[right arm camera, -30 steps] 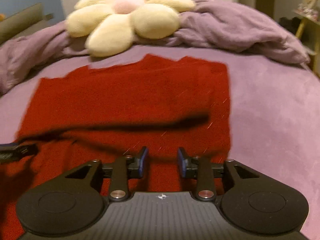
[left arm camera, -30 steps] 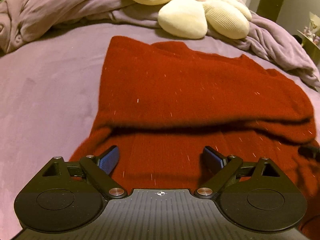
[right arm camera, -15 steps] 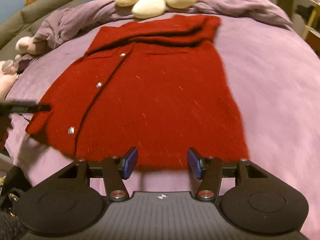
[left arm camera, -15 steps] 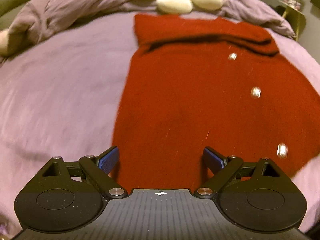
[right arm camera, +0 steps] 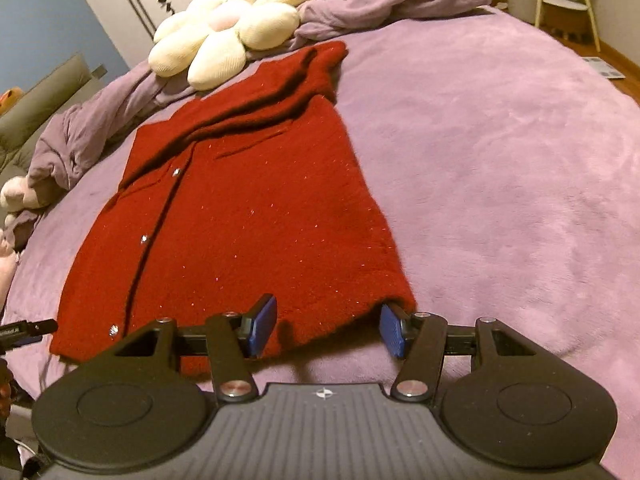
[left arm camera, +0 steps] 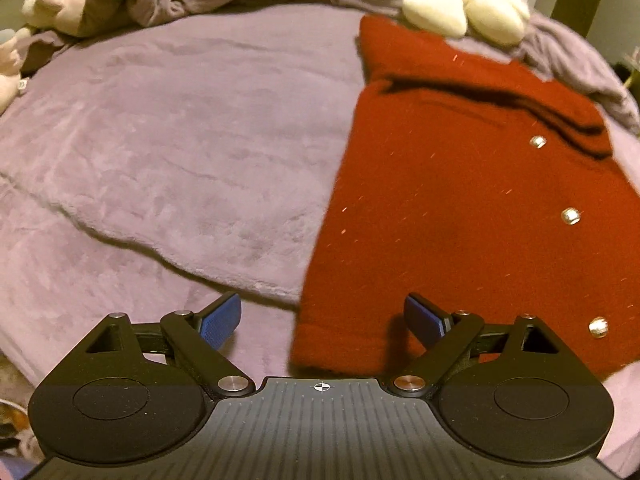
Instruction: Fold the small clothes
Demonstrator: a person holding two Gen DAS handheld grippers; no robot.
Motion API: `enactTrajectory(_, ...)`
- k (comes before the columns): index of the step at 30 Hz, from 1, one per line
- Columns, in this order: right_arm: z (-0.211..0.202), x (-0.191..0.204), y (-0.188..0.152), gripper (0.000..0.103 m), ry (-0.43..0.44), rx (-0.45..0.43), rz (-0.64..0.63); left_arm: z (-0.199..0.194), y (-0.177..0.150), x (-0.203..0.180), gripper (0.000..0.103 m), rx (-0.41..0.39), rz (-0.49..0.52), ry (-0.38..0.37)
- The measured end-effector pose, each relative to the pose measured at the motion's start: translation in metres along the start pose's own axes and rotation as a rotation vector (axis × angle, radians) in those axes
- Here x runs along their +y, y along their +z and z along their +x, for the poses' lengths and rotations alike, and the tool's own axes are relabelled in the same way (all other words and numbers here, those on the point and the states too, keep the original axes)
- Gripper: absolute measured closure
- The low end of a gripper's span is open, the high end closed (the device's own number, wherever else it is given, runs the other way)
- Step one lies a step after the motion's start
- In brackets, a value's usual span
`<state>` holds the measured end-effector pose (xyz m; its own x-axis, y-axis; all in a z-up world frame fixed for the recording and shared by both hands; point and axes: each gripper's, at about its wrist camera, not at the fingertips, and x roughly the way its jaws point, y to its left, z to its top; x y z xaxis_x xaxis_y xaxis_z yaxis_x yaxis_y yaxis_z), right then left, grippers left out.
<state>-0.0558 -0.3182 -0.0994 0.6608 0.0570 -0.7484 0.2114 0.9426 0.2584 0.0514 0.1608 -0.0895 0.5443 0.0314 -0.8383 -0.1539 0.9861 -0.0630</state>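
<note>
The red cardigan [right arm camera: 240,216] lies flat and buttoned on the purple bed [right arm camera: 500,160], top already folded down near the flower pillow [right arm camera: 228,32], so I judge I'm lining up on its near hem for the next fold. My right gripper [right arm camera: 326,330] has just opened, the hem's right corner between its parted fingers, unpinched. My left gripper [left arm camera: 322,320] gapes wide across the left corner, 1 finger [left arm camera: 426,318] over cloth, holding nothing.

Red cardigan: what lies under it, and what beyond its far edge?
Under the red cardigan lies the purple blanket; the covered part is hidden. Beyond its far edge sits a flower-shaped cushion.
</note>
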Motion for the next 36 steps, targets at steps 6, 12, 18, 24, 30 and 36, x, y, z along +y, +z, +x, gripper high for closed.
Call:
enactTrajectory(6,0.006,0.005,0.005,0.048,0.033,0.021,-0.008,0.01,-0.003,0.003,0.017,0.045,-0.012,-0.04)
enactTrajectory(12,0.013,0.005,0.01,0.075,0.047,0.043,-0.014,0.015,-0.002,0.002,0.027,0.065,-0.011,-0.071)
enactTrajectory(18,0.017,0.003,0.013,0.082,0.069,0.055,-0.028,0.018,0.002,0.008,0.045,0.081,-0.046,-0.135)
enactTrajectory(24,0.019,-0.001,0.017,0.069,0.123,0.101,-0.033,0.021,0.004,0.014,0.029,0.099,-0.045,-0.152)
enactTrajectory(30,0.021,0.0,0.019,0.071,0.139,0.13,-0.051,0.026,0.006,0.02,0.047,0.14,-0.066,-0.224)
enactTrajectory(36,0.025,-0.005,0.025,0.096,0.171,0.172,-0.024,0.031,0.011,0.026,0.081,0.18,-0.085,-0.274)
